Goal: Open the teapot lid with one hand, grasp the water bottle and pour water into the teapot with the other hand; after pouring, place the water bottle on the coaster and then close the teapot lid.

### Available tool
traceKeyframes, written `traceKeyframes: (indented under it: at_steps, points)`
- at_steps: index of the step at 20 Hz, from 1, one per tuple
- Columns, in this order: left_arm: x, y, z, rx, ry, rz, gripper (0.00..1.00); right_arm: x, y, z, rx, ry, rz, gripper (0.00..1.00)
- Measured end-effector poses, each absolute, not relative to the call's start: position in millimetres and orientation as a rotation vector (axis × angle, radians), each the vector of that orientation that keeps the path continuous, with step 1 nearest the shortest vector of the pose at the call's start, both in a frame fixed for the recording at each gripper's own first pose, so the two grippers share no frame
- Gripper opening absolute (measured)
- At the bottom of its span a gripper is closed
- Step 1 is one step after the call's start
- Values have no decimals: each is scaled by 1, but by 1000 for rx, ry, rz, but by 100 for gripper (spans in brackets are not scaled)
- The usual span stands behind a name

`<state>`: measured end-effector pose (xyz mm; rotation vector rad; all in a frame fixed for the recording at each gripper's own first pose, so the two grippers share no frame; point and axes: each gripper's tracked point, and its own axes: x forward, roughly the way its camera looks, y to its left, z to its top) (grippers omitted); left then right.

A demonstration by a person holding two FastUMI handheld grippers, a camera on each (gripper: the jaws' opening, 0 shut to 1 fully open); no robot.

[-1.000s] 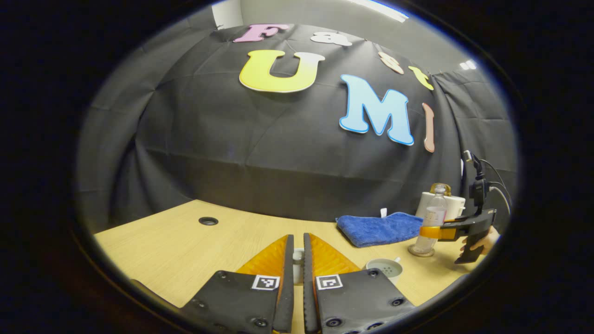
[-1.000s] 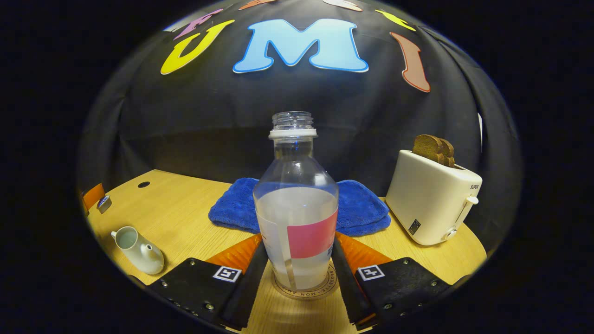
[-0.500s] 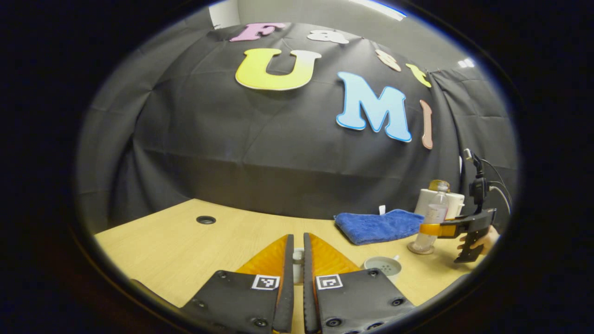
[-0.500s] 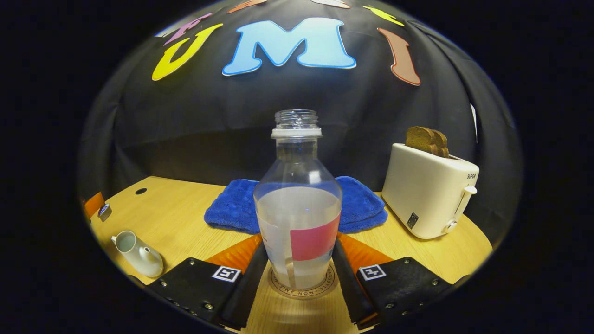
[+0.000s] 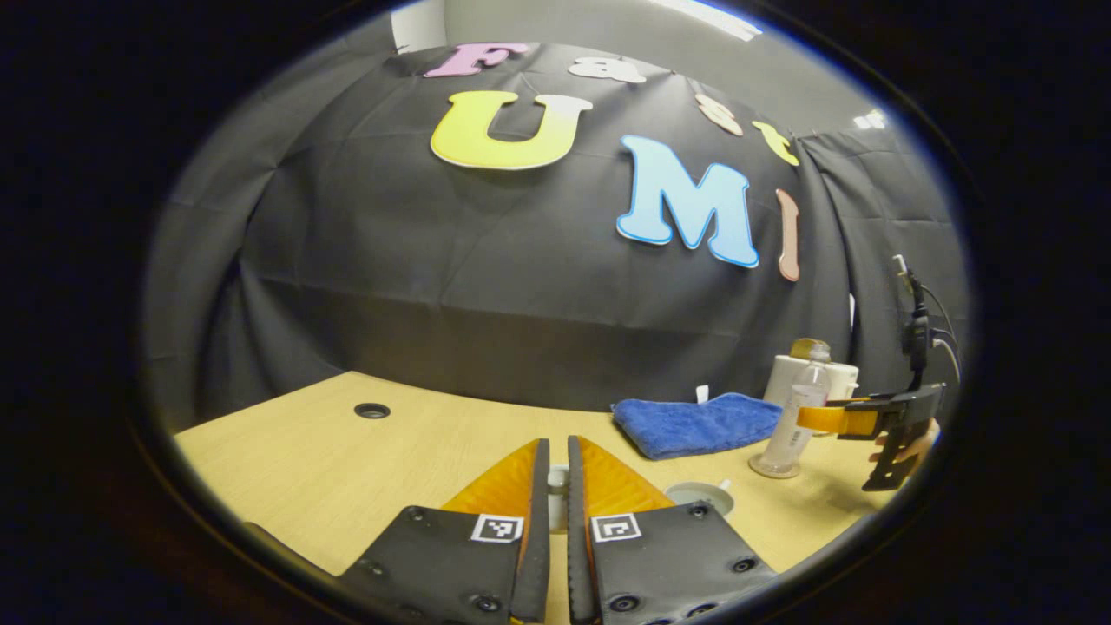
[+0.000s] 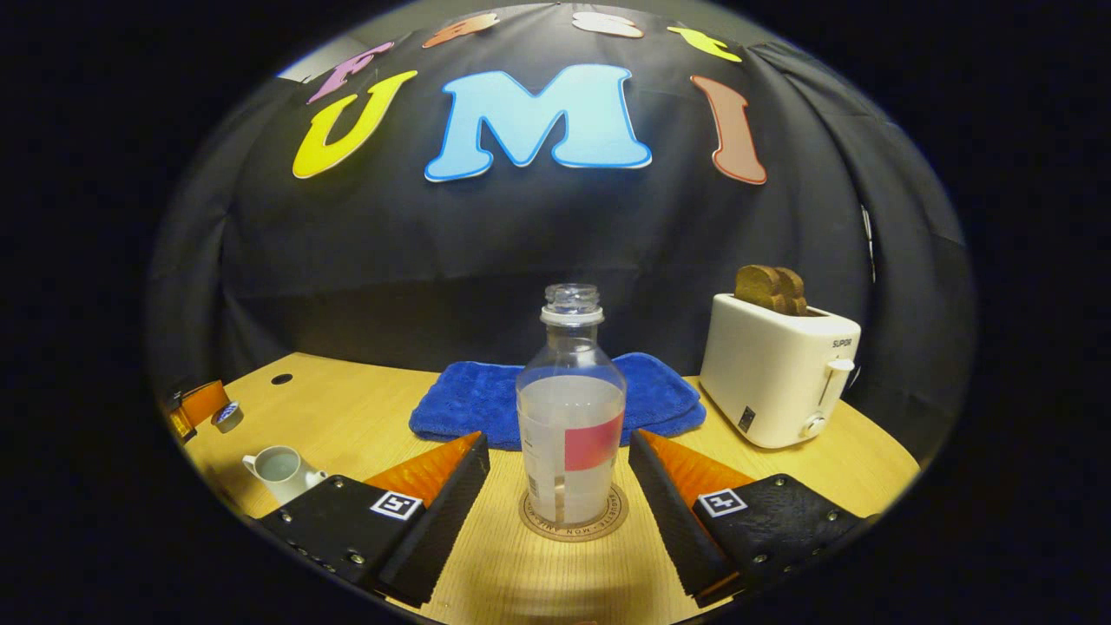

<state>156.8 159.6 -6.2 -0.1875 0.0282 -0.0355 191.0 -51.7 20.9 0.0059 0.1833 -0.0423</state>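
The clear water bottle (image 6: 571, 425), capless and about half full, stands upright on the round coaster (image 6: 573, 527). My right gripper (image 6: 558, 436) is open, its fingers drawn back on either side of the bottle and clear of it. The white teapot (image 6: 282, 469) sits lidless at the left of the table. In the left gripper view, my left gripper (image 5: 557, 443) is shut on the small white teapot lid (image 5: 556, 501), held above the table left of the open teapot (image 5: 700, 496). Farther right stand the bottle (image 5: 794, 417) and the right gripper (image 5: 803, 418), held by a hand (image 5: 911, 444).
A folded blue towel (image 6: 486, 404) lies behind the bottle. A white toaster (image 6: 777, 382) with toast in it stands at the right. The wooden table (image 5: 347, 469) has a cable hole (image 5: 371, 410) at the far left. The left gripper (image 6: 204, 404) shows at the table's left edge.
My right gripper has opened and pulled back from the bottle, which stays on the coaster. The left gripper holds the lid in about the same place.
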Motion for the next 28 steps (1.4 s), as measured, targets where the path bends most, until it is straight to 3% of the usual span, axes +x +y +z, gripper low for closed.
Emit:
traceKeyframes:
  at_steps: [8,16,28]
  points:
    - [156,116,-10,-131,40,-128,15,104,-44,21,0,129,-39,99]
    - [157,72,-12,-77,57,-221,16,26,-24,-1,-182,84,-34,99]
    - [174,39,-10,46,62,-201,15,8,-17,-7,-18,50,-18,96]
